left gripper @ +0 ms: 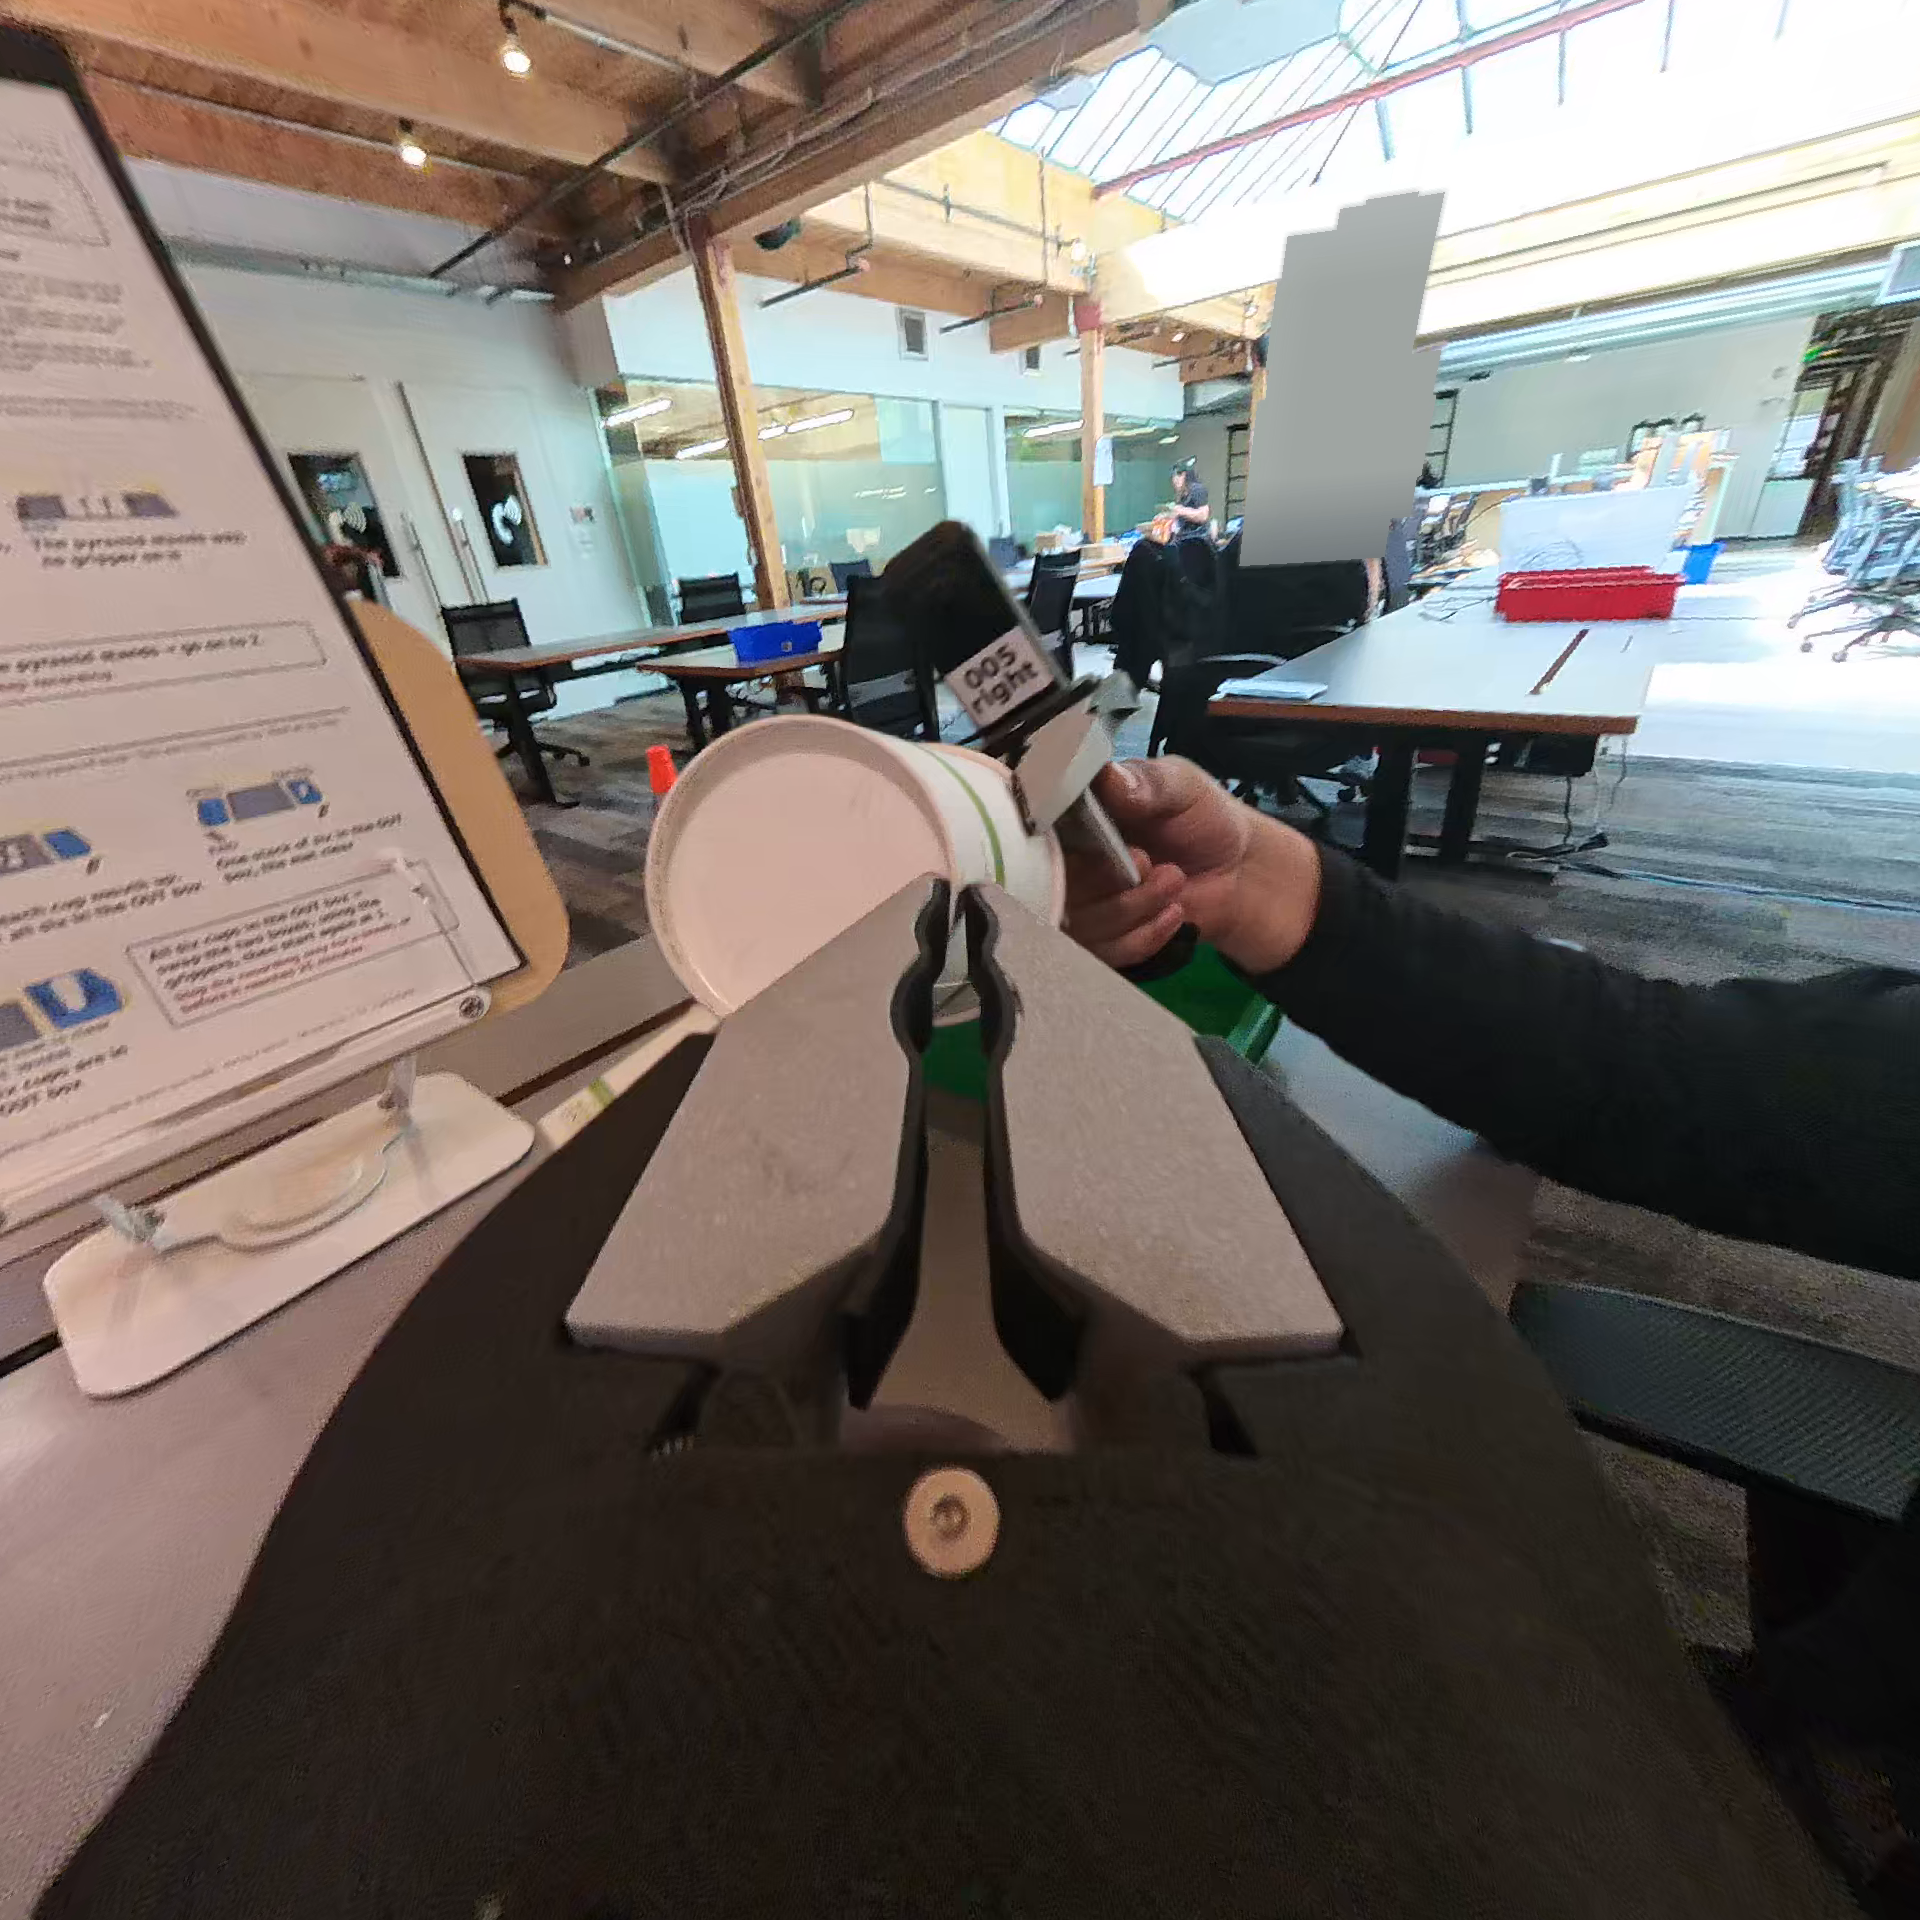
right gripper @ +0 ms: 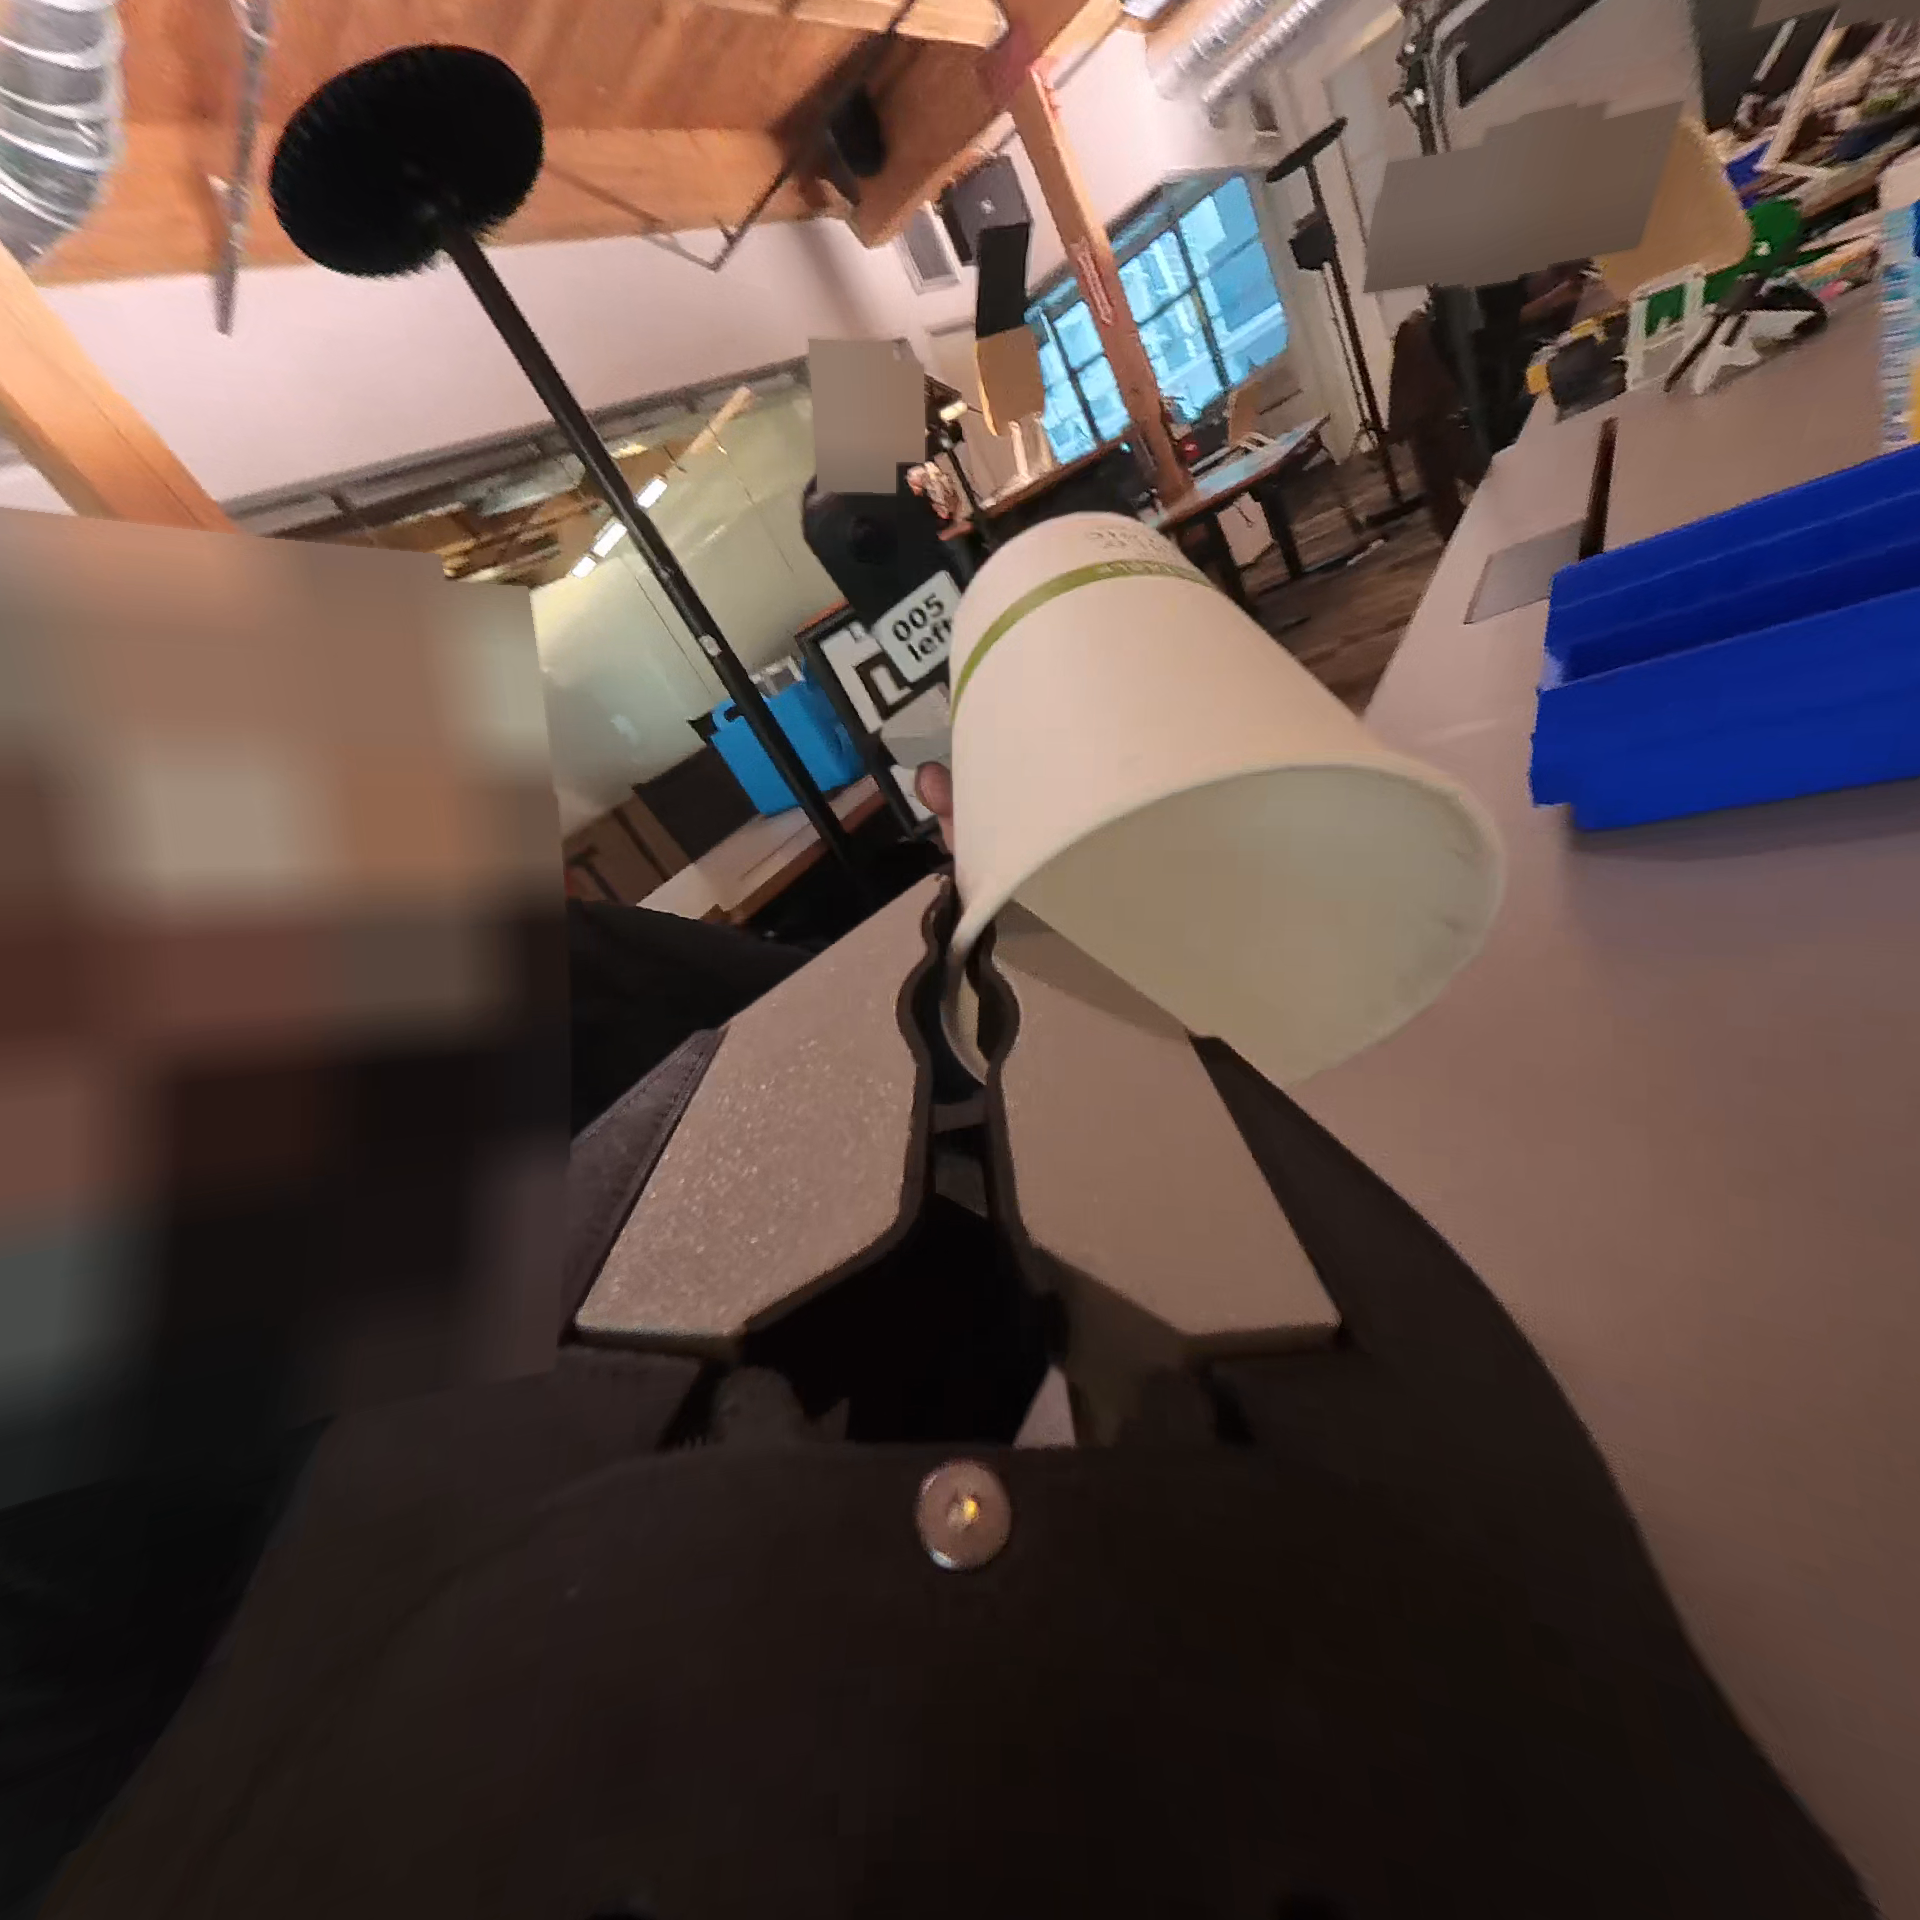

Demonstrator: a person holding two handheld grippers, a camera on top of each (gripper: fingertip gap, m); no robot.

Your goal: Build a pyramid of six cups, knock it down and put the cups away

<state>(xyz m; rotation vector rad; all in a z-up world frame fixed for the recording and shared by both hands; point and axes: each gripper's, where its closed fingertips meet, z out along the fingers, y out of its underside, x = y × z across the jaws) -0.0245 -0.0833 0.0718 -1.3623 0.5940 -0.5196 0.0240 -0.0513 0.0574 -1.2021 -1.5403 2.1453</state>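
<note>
1. The left gripper (left gripper: 958, 914) is pinching the bottom rim of a white paper cup (left gripper: 821, 862); the right gripper (right gripper: 961, 935) is pinching its mouth rim, so the cup (right gripper: 1195, 821) is hanging in the air between them, above the grey table (right gripper: 1662, 1039).
2. A good handover means one gripper letting go only while the other is gripping firmly, without crushing the thin rim.
3. The blue bin (right gripper: 1725, 665) is waiting near the table's far side.
4. The other five cups are not showing; how far along the task is stays unclear.
</note>
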